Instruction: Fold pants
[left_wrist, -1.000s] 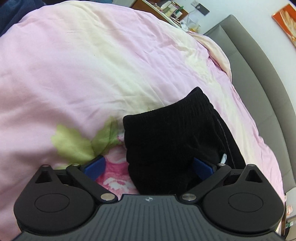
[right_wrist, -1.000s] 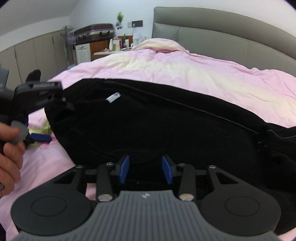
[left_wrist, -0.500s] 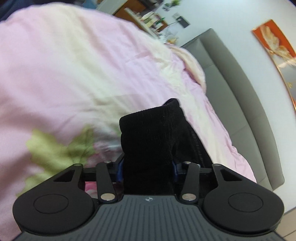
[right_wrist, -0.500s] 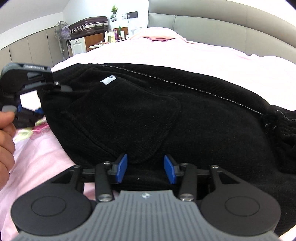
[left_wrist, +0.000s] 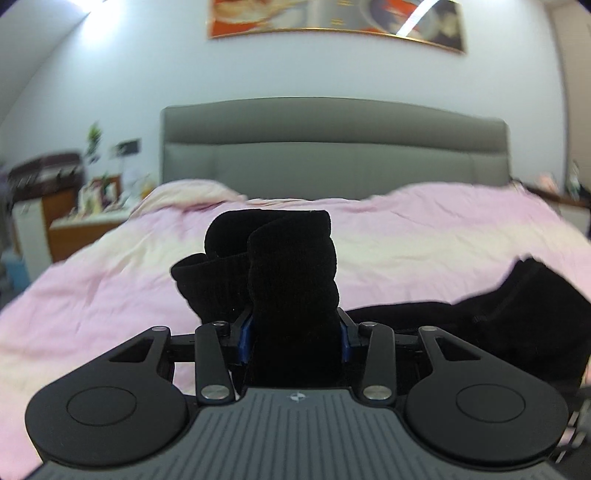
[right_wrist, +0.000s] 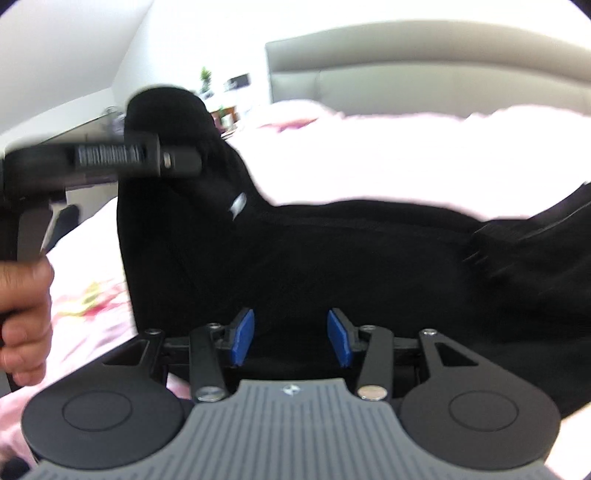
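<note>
The black pants (right_wrist: 332, 258) lie across the pink bed cover (left_wrist: 424, 229). My left gripper (left_wrist: 293, 332) is shut on a bunched end of the pants (left_wrist: 291, 266) and holds it raised above the bed. In the right wrist view the left gripper (right_wrist: 110, 158) shows at the upper left with the pants end hanging from it. My right gripper (right_wrist: 291, 338) is open, its blue pads (right_wrist: 243, 336) low over the pants' near edge with no cloth between them. A white label (right_wrist: 238, 203) shows on the lifted part.
A grey padded headboard (left_wrist: 332, 147) stands behind the bed. A wooden nightstand with small items (left_wrist: 85, 218) is at the left of the bed. The person's hand (right_wrist: 22, 317) holds the left gripper's handle. A framed picture (left_wrist: 332, 18) hangs on the wall.
My left gripper closed on the pants end and lifted it up off the bed, swinging to face the headboard. My right gripper stayed open by the pants' near edge.
</note>
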